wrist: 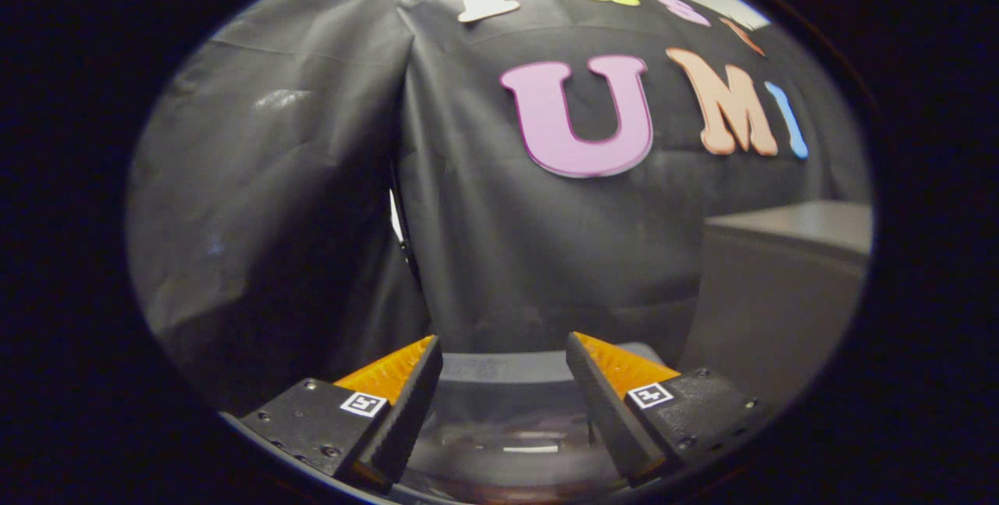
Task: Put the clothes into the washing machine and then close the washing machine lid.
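My gripper (503, 349) is open, its two orange-and-black fingers (394, 380) spread wide with nothing between them. Just below and between the fingers lies the top of the washing machine (507, 368), a grey rim with a dark, glossy see-through lid (511, 435) beneath it. Whether the lid is fully down I cannot tell. No clothes are visible between or ahead of the fingers.
Black cloth of the booth wall hangs close ahead, with a fold and a narrow gap (398, 224) left of centre. A grey box-like cabinet (780, 286) stands beyond the right finger.
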